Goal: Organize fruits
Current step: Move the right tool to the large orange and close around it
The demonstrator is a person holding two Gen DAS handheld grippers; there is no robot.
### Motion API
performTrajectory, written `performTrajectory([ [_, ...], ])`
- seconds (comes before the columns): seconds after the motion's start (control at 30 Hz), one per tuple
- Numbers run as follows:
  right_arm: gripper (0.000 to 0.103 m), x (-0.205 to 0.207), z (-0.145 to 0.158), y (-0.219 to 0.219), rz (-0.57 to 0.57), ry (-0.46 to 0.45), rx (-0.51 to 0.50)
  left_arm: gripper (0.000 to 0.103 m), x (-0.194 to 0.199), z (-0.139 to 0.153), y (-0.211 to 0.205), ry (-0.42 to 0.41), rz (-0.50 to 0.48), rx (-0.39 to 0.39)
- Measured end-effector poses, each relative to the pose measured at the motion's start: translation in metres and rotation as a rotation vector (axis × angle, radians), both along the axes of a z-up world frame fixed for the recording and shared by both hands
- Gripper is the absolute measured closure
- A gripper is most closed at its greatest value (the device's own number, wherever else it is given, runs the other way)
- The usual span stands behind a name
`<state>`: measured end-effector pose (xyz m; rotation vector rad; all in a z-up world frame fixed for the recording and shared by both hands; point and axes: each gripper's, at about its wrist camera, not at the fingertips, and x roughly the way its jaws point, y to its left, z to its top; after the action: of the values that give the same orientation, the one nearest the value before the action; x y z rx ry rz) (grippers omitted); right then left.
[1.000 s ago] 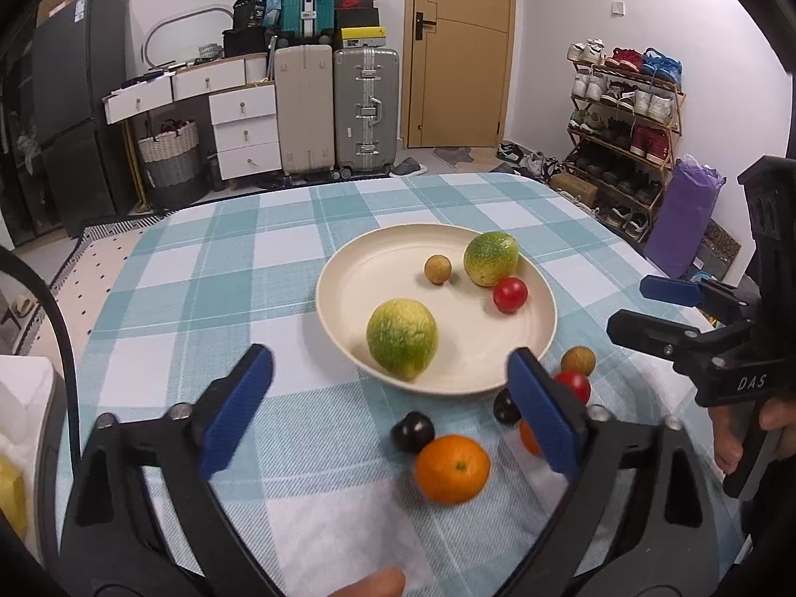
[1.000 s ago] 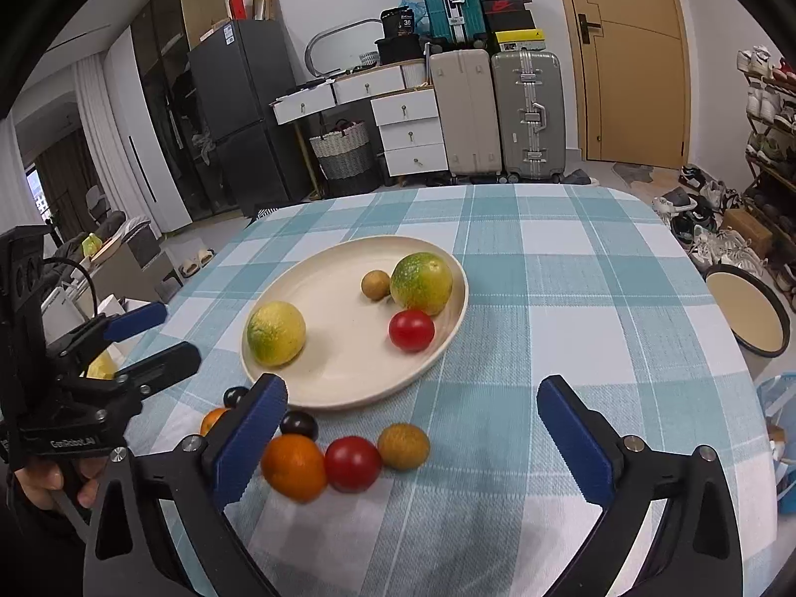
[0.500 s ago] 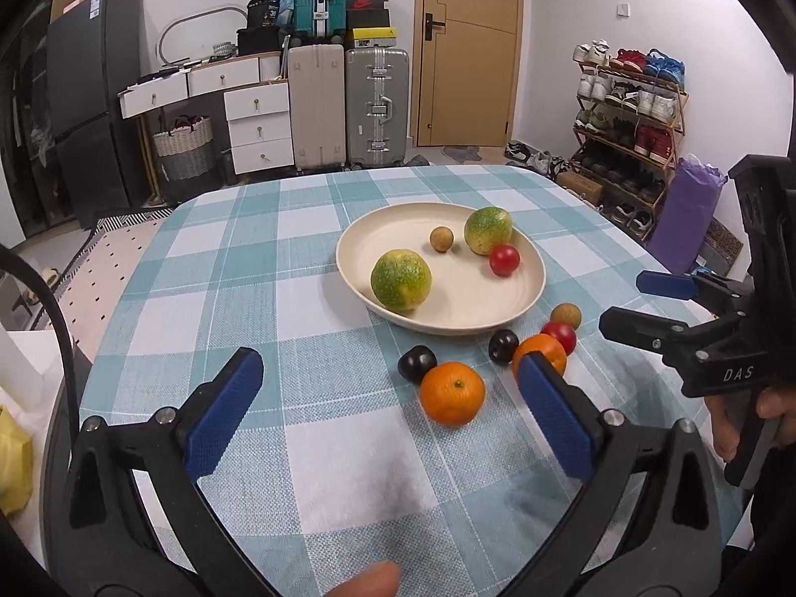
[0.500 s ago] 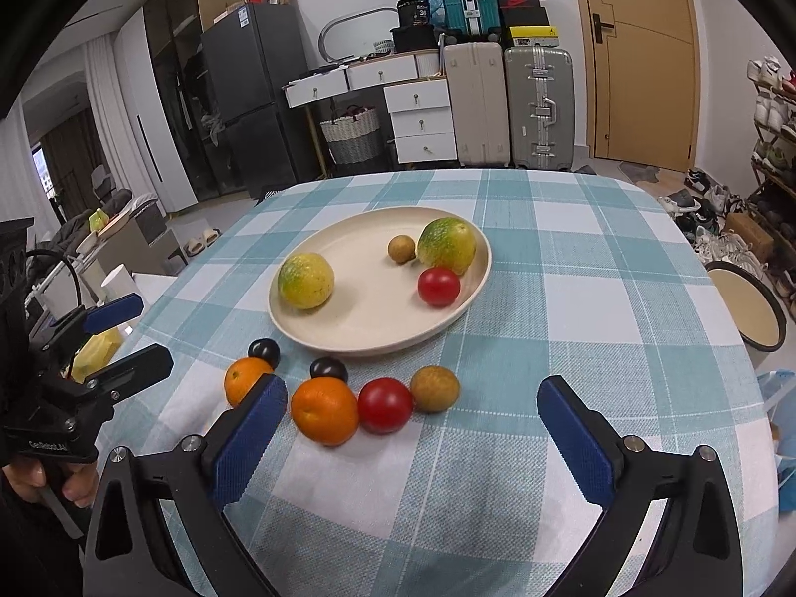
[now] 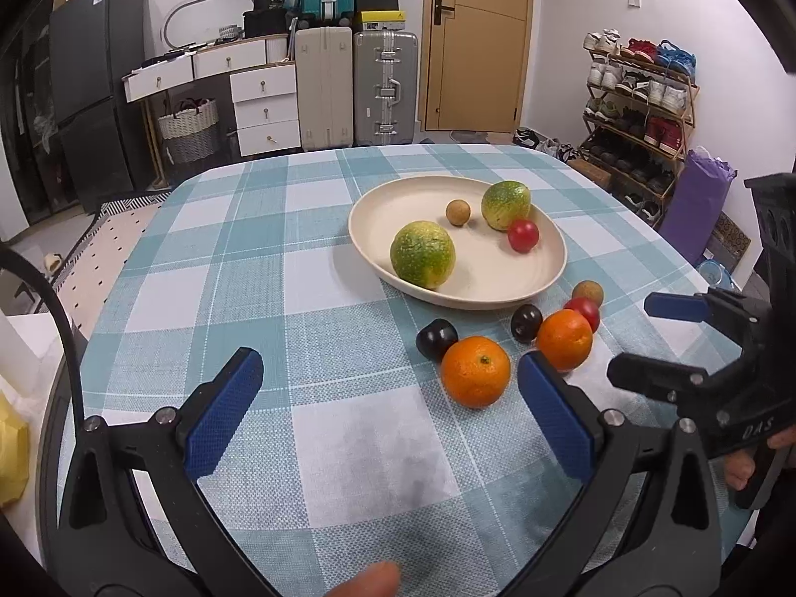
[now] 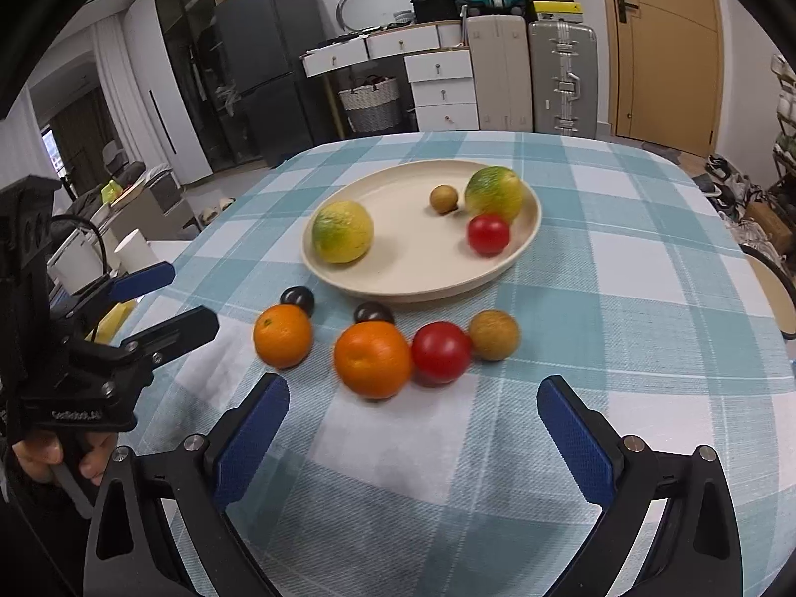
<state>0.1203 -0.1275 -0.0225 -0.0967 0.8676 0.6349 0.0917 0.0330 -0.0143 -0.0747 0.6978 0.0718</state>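
Note:
A cream plate (image 5: 547, 268) (image 6: 527, 229) on the checked tablecloth holds two green-yellow citrus fruits (image 5: 423, 253) (image 5: 505, 198), a small brown fruit (image 5: 457, 212) and a red tomato (image 5: 523, 235). In front of the plate lie two oranges (image 5: 475, 371) (image 5: 564, 339), two dark plums (image 5: 436, 339) (image 5: 526, 323), a red tomato (image 6: 441, 351) and a brown fruit (image 6: 493, 334). My left gripper (image 5: 388, 408) is open and empty, left of the near orange. My right gripper (image 6: 413, 433) is open and empty, just short of the orange (image 6: 372, 358) and tomato.
The round table's edge (image 5: 99, 318) drops off at the left. Behind stand drawers (image 5: 263, 99), suitcases (image 5: 383, 84), a door and a shoe rack (image 5: 637, 114). A purple bag (image 5: 696, 204) sits at the right on the floor.
Both grippers have drawn back from the plate toward the near side of the table and stayed open. The fruits have not moved.

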Motion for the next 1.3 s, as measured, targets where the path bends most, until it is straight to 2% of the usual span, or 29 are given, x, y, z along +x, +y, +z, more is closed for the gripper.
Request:
performTrajectory([
  [0.07,0.005,-0.002,-0.001,0.005,0.022,0.013,0.007,0.001,0.000,0.000,0.001,-0.001,0.000,-0.006],
  [0.17,0.021,-0.005,-0.002,0.013,0.044,0.019,0.005,0.001,0.000,-0.001,0.004,-0.001,0.010,-0.004],
  [0.3,0.028,-0.008,-0.004,0.019,0.064,0.035,0.005,0.001,0.001,-0.001,0.008,-0.003,0.013,-0.009],
  [0.4,0.030,-0.009,-0.006,0.023,0.071,0.048,0.006,0.001,0.001,0.000,0.010,-0.005,0.019,-0.014],
  [0.47,0.035,-0.008,-0.008,0.025,0.075,0.057,-0.004,0.001,0.001,0.001,0.012,-0.007,0.021,-0.020],
  [0.83,0.042,0.005,-0.019,0.036,0.050,0.085,-0.020,0.001,-0.001,0.000,0.019,-0.003,0.032,-0.043],
  [1.0,0.051,0.013,-0.020,0.043,0.031,0.076,-0.035,0.001,0.000,-0.002,0.019,0.002,0.031,-0.047],
  [1.23,0.060,0.015,-0.021,0.047,0.023,0.065,-0.049,0.001,0.001,-0.004,0.022,0.010,0.033,-0.058],
  [1.3,0.061,0.015,-0.021,0.045,0.031,0.082,-0.026,0.001,0.002,-0.006,0.021,0.014,0.032,-0.063],
])
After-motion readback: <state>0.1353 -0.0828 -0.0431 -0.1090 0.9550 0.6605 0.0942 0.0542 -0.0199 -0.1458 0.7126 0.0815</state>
